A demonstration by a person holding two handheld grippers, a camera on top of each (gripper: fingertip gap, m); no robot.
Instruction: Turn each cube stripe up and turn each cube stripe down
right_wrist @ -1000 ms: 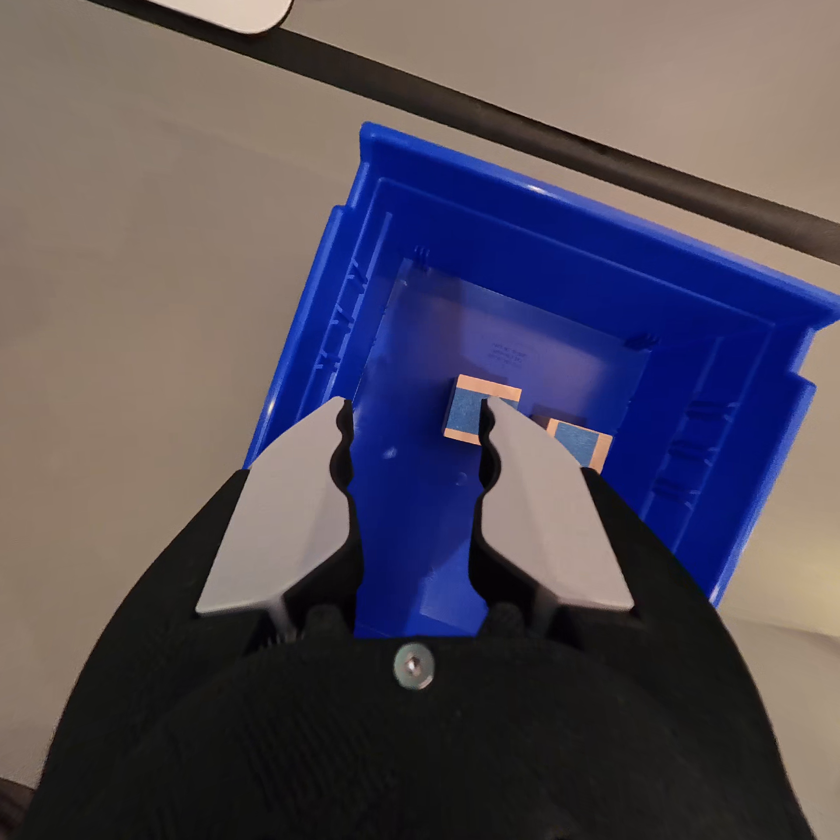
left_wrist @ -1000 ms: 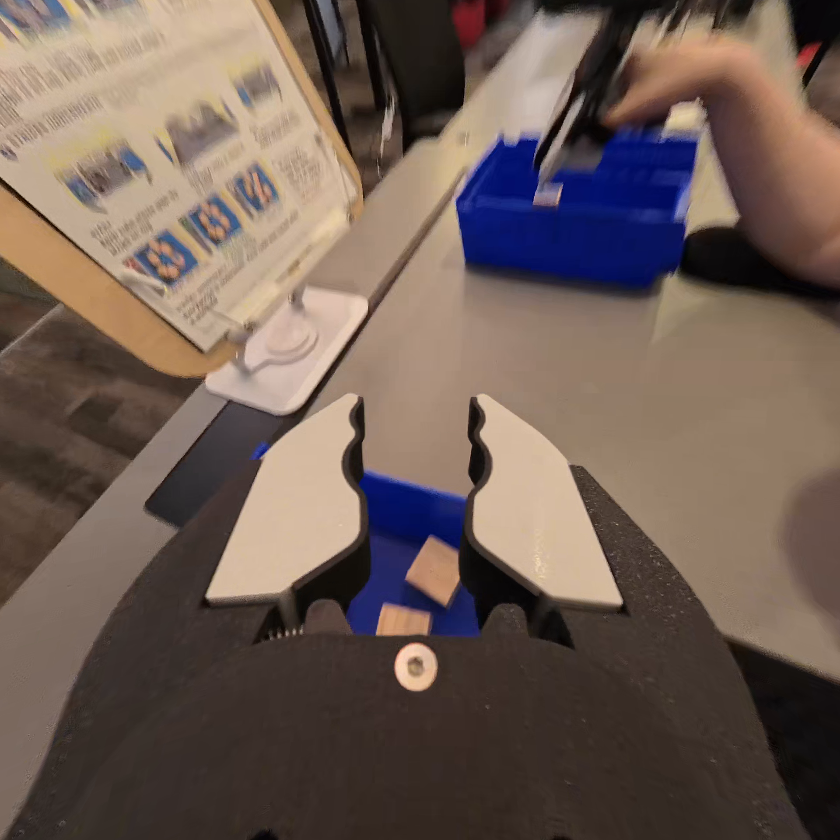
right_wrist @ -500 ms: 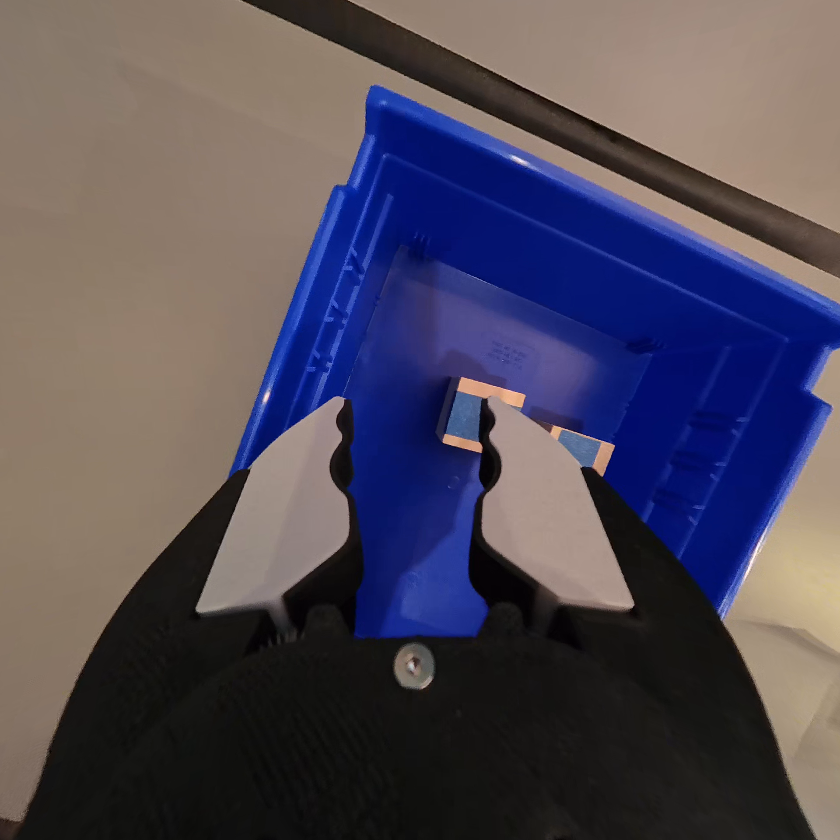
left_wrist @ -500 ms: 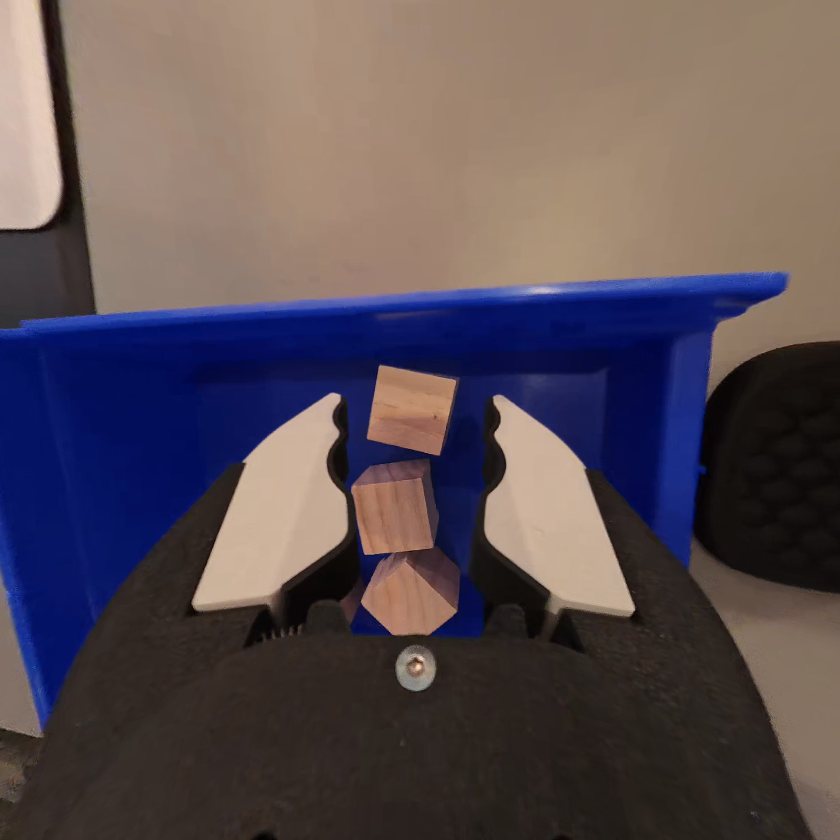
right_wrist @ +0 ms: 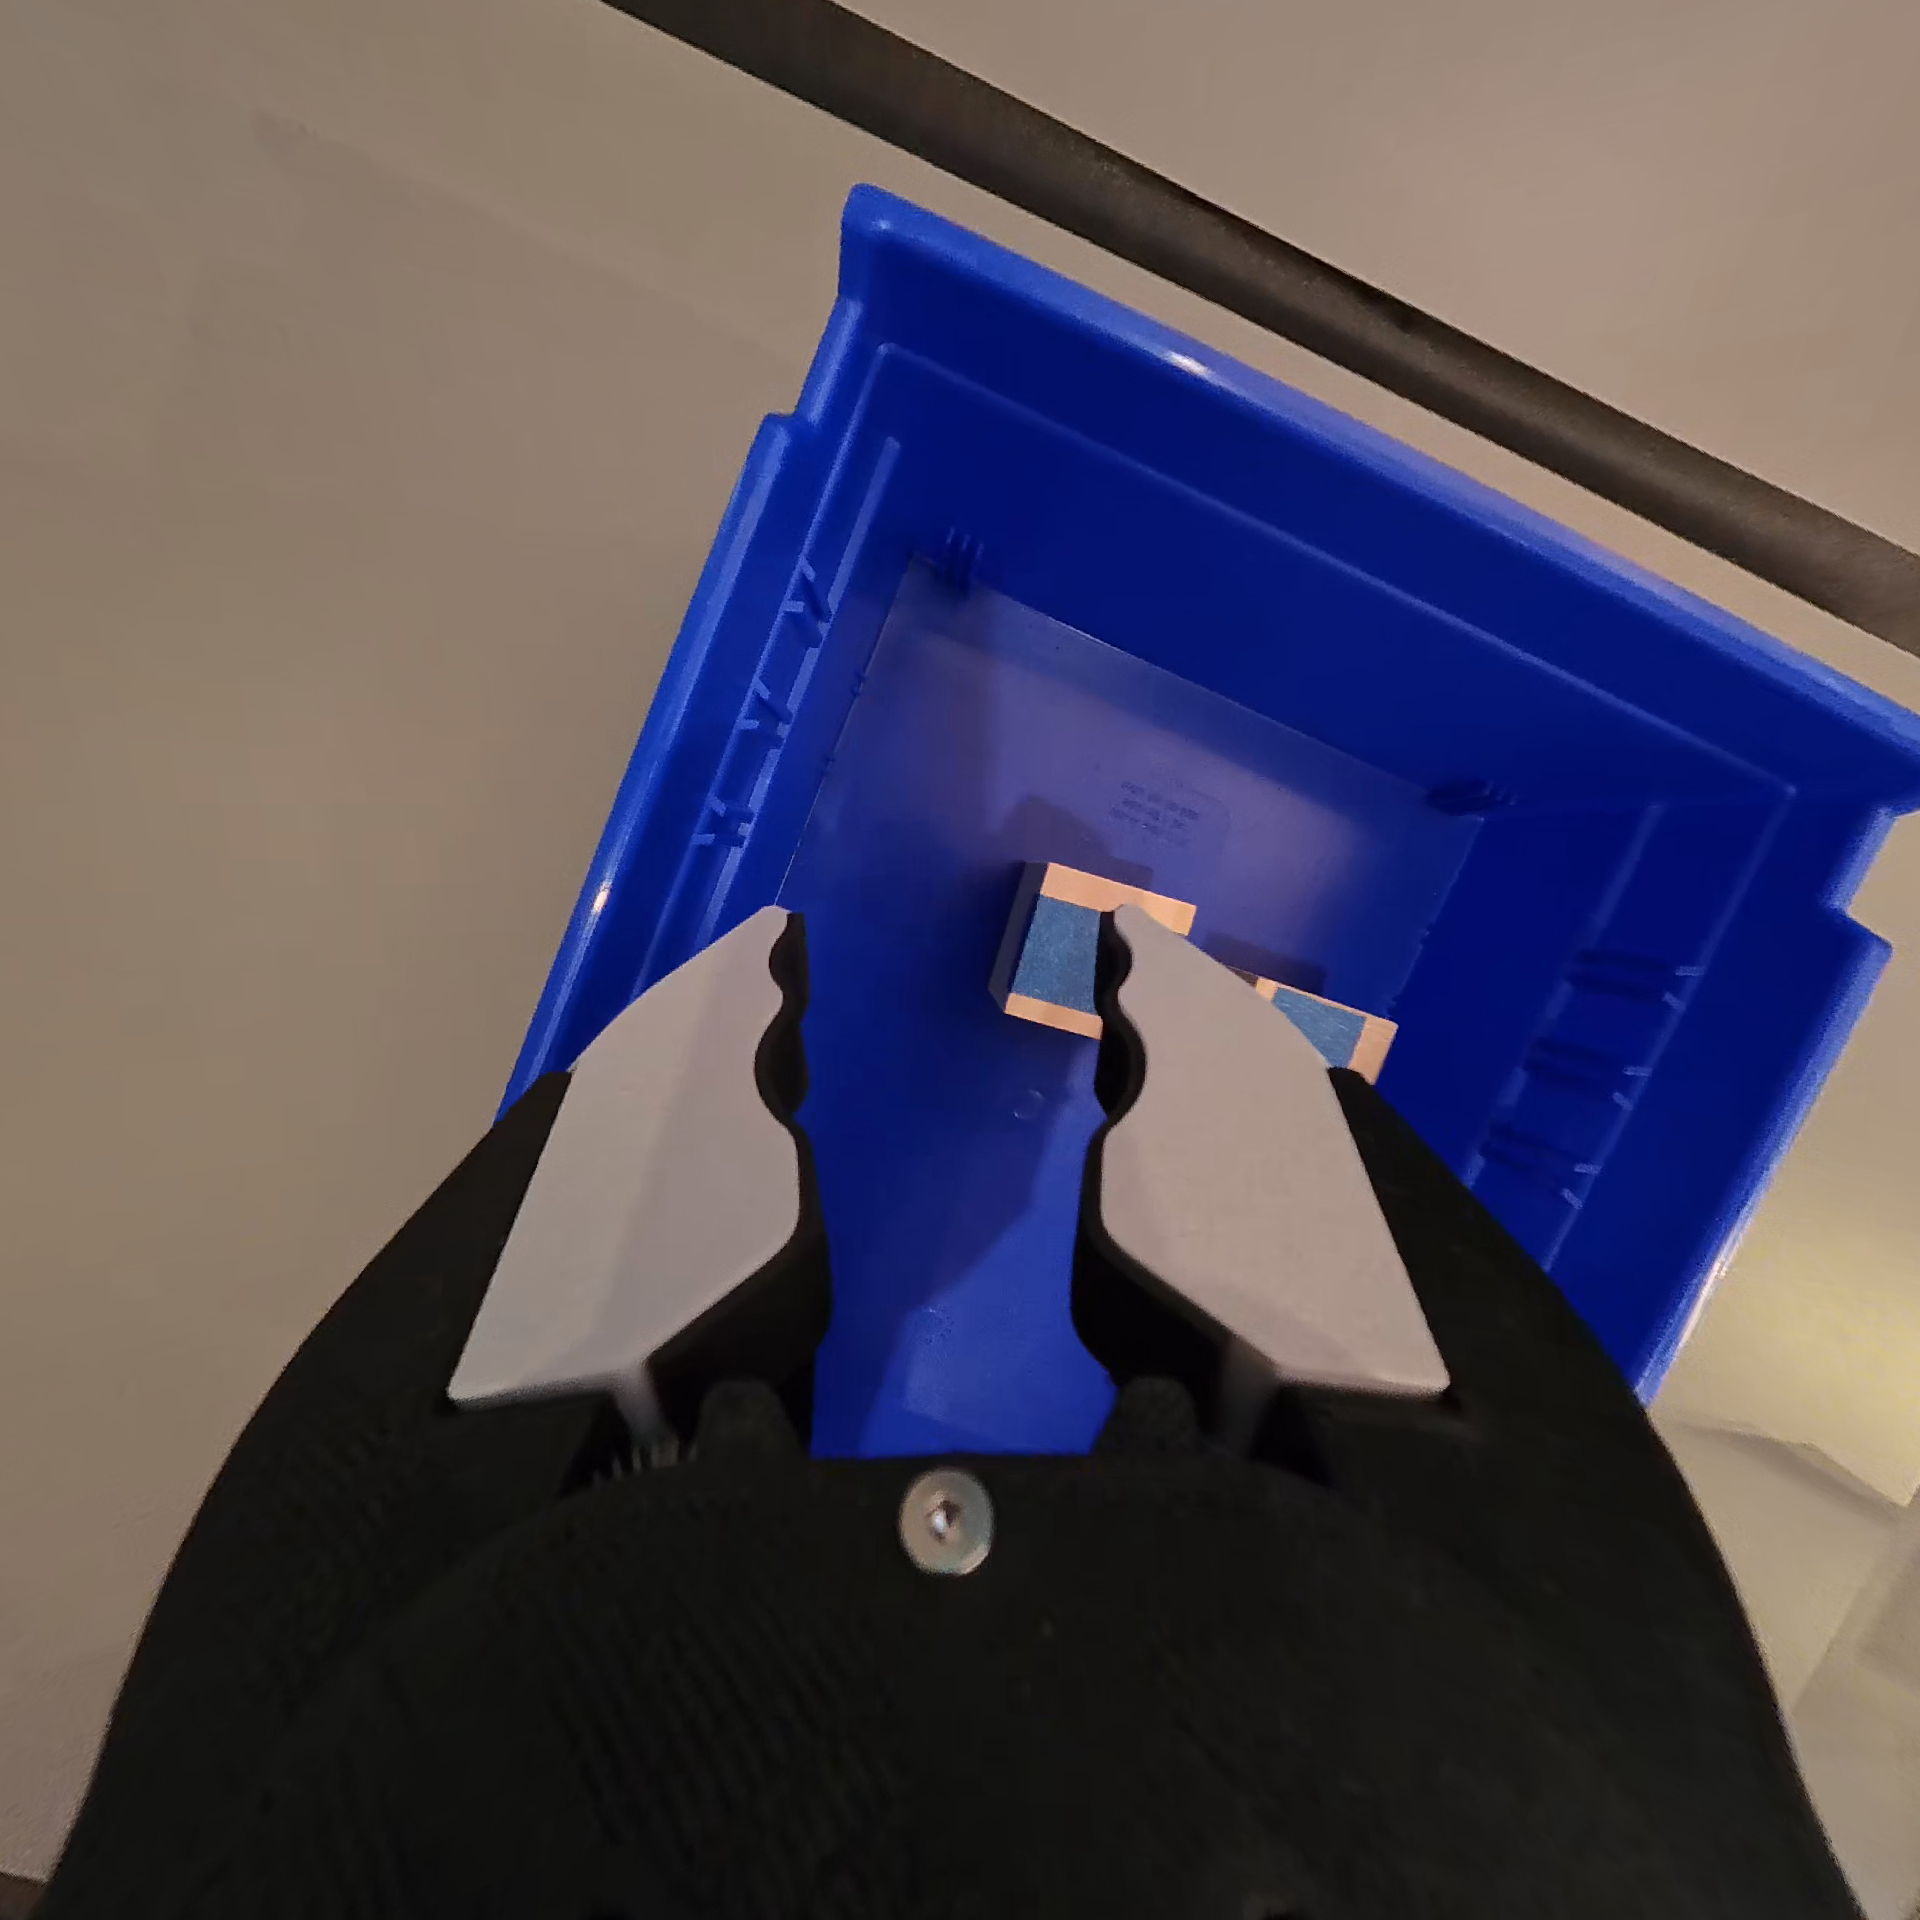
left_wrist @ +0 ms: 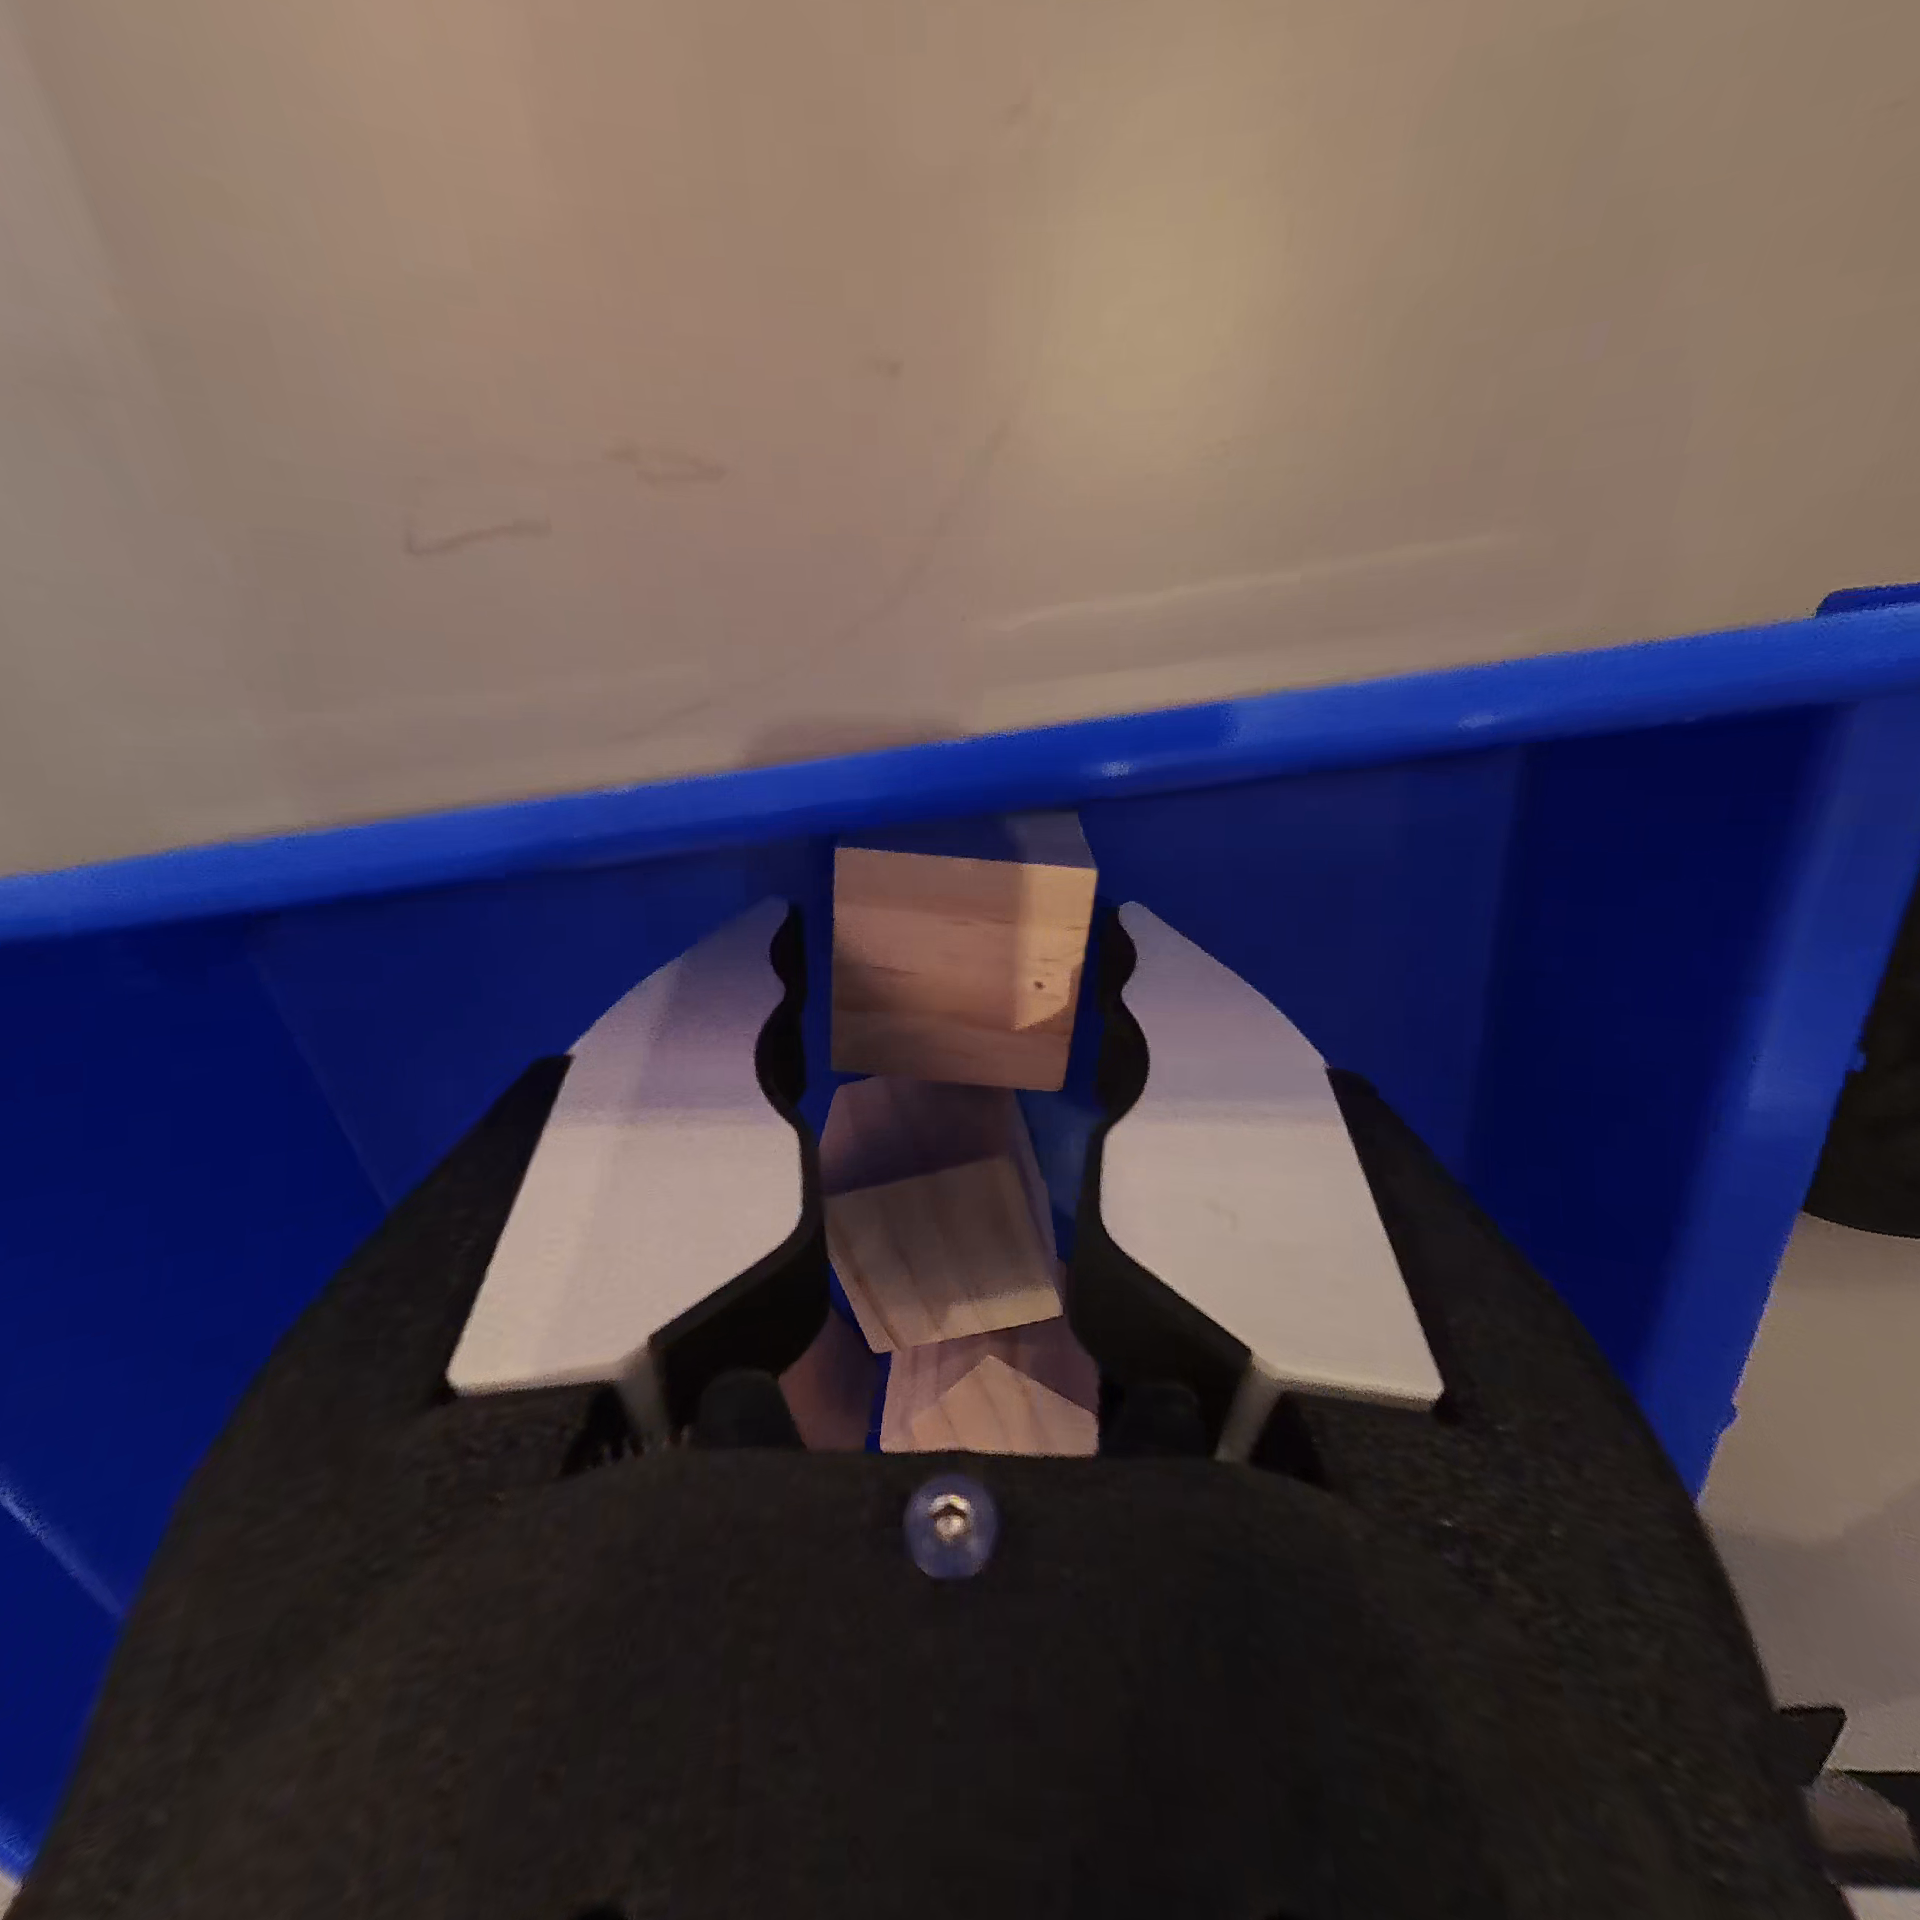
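Observation:
In the left wrist view a blue bin [left_wrist: 1351, 727] holds three plain wooden cubes, none showing a stripe. My left gripper [left_wrist: 953, 935] is open and low inside the bin. Its fingertips stand on either side of the farthest cube [left_wrist: 961, 966], with a thin gap on each side. A second cube [left_wrist: 940, 1268] and a third [left_wrist: 987, 1403] lie between the fingers nearer the base. In the right wrist view my right gripper [right_wrist: 948, 935] is open and empty above another blue bin [right_wrist: 1039, 301]. Two cubes lie in that bin with a blue stripe up, one [right_wrist: 1049, 956] at the right fingertip and one [right_wrist: 1325, 1023] partly hidden behind that finger.
Both bins stand on a grey table [left_wrist: 935, 312]. A dark strip [right_wrist: 1455, 353] crosses the table beyond the right bin. A black object [left_wrist: 1886, 1039] sits just past the left bin's right wall.
My left gripper tipped down from looking across the table into its bin, then sank until the farthest cube sits between its fingertips. My right gripper shifted slightly over its bin, still open.

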